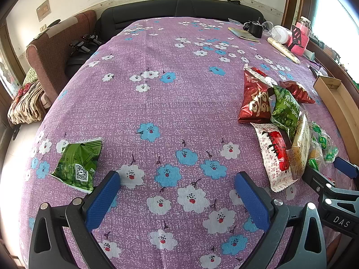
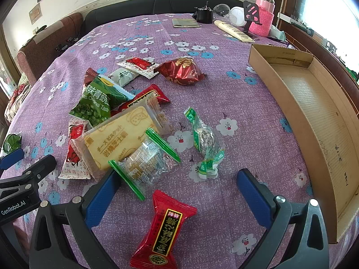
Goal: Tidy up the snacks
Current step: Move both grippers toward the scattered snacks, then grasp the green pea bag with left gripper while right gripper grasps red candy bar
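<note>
My left gripper (image 1: 177, 179) is open and empty above the purple flowered tablecloth. A small green pea packet (image 1: 77, 164) lies just left of its left finger. A pile of snacks (image 1: 278, 121) lies to its right. My right gripper (image 2: 179, 179) is open and empty. A red candy packet (image 2: 165, 231) lies between its fingers, close to the camera. A clear green-edged packet (image 2: 143, 161) touches its left finger. A cheese biscuit pack (image 2: 116, 139), a green pea bag (image 2: 98, 103) and a green wrapped sweet (image 2: 204, 143) lie ahead.
An open cardboard tray (image 2: 314, 103) stands at the right of the table, empty inside. At the far edge are a pink bottle (image 2: 263, 15), a cream tube (image 2: 233, 31), a black object (image 2: 204, 14) and a booklet (image 2: 185, 23). A sofa and an armchair stand behind and left.
</note>
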